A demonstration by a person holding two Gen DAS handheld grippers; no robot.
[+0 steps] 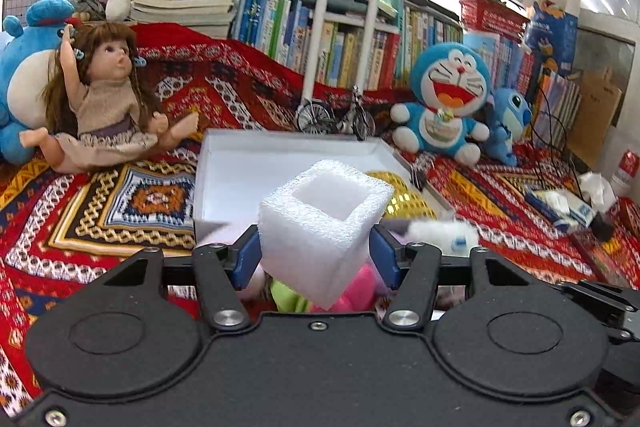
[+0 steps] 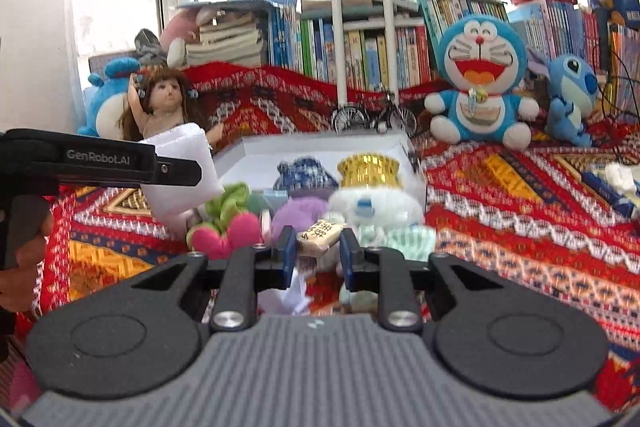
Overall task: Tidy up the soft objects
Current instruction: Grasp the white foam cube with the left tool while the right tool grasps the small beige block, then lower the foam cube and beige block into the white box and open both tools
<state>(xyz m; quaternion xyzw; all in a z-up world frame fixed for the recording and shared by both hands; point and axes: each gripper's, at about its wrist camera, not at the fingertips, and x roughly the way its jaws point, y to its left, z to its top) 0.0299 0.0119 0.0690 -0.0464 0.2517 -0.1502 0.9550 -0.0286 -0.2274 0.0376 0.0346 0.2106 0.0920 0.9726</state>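
Left wrist: left gripper [image 1: 315,251] clamped on hollow foam block [image 1: 324,219], tilted, open end up and away, above white box [image 1: 224,163].

Right wrist: right gripper [image 2: 318,253] pinching small tag [image 2: 320,233] (white plush [image 2: 372,211]); plush toys heaped at box.

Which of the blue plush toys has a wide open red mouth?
The Doraemon plush, sitting right of the bicycle model; the Stitch toy beside it shows no red mouth.
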